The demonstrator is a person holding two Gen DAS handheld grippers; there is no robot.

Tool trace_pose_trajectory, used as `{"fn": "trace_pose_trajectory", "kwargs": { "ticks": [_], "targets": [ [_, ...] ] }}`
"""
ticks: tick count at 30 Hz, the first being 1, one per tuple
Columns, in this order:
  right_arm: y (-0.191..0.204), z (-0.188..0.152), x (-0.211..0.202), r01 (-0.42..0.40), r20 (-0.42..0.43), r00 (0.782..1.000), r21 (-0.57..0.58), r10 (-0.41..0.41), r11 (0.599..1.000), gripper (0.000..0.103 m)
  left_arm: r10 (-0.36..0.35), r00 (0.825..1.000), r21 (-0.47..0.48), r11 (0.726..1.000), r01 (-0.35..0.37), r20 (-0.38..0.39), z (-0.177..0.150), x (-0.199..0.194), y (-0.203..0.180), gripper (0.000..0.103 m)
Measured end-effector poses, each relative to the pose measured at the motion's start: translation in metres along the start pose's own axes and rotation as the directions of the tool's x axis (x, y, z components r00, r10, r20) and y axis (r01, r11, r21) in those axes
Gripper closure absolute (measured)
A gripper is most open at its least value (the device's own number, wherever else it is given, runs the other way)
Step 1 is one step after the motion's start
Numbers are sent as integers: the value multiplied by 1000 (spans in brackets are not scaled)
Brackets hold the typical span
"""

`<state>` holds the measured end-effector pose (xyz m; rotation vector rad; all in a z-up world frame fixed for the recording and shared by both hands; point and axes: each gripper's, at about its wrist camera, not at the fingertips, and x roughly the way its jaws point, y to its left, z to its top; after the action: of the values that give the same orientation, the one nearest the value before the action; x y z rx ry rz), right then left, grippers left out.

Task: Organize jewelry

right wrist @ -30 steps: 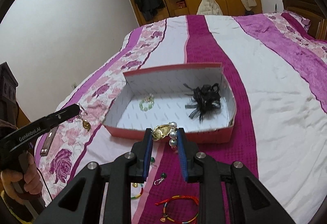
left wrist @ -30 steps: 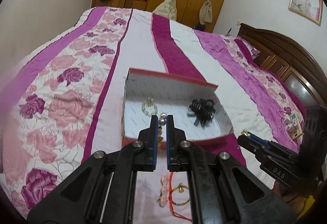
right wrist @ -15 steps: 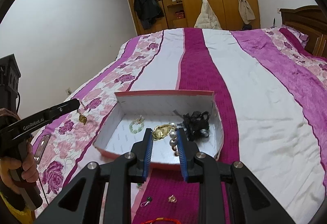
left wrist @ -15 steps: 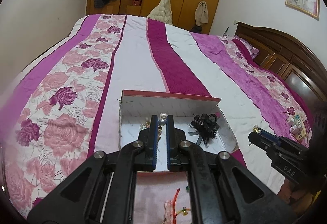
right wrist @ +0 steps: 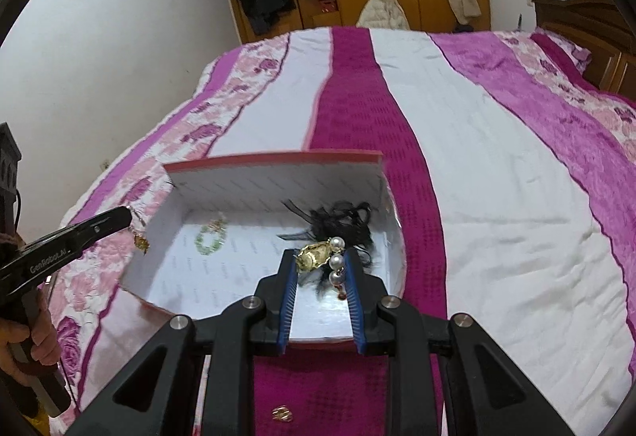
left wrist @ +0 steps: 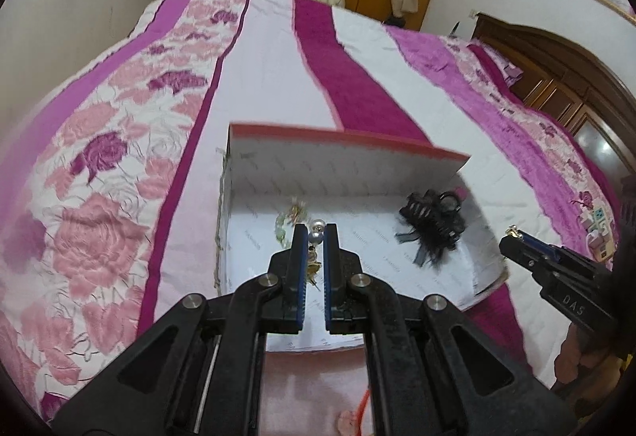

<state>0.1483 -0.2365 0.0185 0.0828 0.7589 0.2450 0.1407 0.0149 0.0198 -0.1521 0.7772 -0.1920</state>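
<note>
Right wrist view: the right gripper (right wrist: 320, 269) grips a gold brooch (right wrist: 314, 257) with a string of pearls (right wrist: 336, 261) pinched between its blue pads, jaws part-way apart around it. The piece hangs over the right half of the box (right wrist: 278, 173), just above the black hair clip (right wrist: 342, 225) lying by the right wall. A green bracelet (right wrist: 210, 238) lies near the far left corner of the box floor. A gold ring (right wrist: 282, 413) sits on the bedspread (right wrist: 497, 197) in front of the box's near edge.

In the left wrist view the left gripper (left wrist: 314, 237) is clenched tight on a small pearl earring (left wrist: 317, 231), its gold part dangling between the pads. It hovers over the left half of the box, near the bracelet.

Both pieces look ready to be let go. To do it well, I'd judge each hand should sink closer to the box floor before releasing, so the light pieces don't bounce or roll. The right one would do better nudged toward the bare middle of the floor, or the pearls may snag in the clip's netting. The earring should land clear of the bracelet so they don't tangle.
</note>
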Motion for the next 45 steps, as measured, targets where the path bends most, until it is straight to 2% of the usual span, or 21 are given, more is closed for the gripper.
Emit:
{"fn": "trace_pose_trajectory", "kwargs": {
  "ticks": [9, 19, 23, 26, 30, 37, 41, 45],
  "targets": [
    [-15, -12, 32, 44, -57, 997, 13, -43, 999, 77, 36, 996, -7, 999, -37, -80, -16, 38, 6, 103],
    [-15, -12, 42, 72, -66, 995, -12, -73, 997, 76, 57, 994, 21, 998, -56, -96, -20, 45, 2, 103],
    [-14, -12, 41, 54, -61, 997, -2, -54, 999, 74, 54, 993, 21, 998, -52, -102, -21, 40, 1, 96],
    [-14, -13, 35, 45, -48, 998, 4, -44, 999, 65, 45, 995, 12, 999, -44, -93, -21, 31, 0, 87],
    [-11, -12, 22, 34, -25, 999, 13, -34, 999, 64, 21, 997, 3, 1000, -21, -77, -22, 16, -2, 80],
    [-2, -16, -9, 14, 4, 1000, 14, -14, 1000, 63, 2, 998, 10, 1000, -1, -70, -30, -13, -7, 78],
    [5, -26, -30, -3, 11, 1000, 8, 3, 1000, 63, -42, 996, -16, 999, 40, -81, -36, -26, -7, 78],
    [10, -41, -47, -22, 2, 1000, 13, 22, 1000, 63, -44, 995, -6, 999, 43, -88, -45, -37, -10, 76]
  ]
}}
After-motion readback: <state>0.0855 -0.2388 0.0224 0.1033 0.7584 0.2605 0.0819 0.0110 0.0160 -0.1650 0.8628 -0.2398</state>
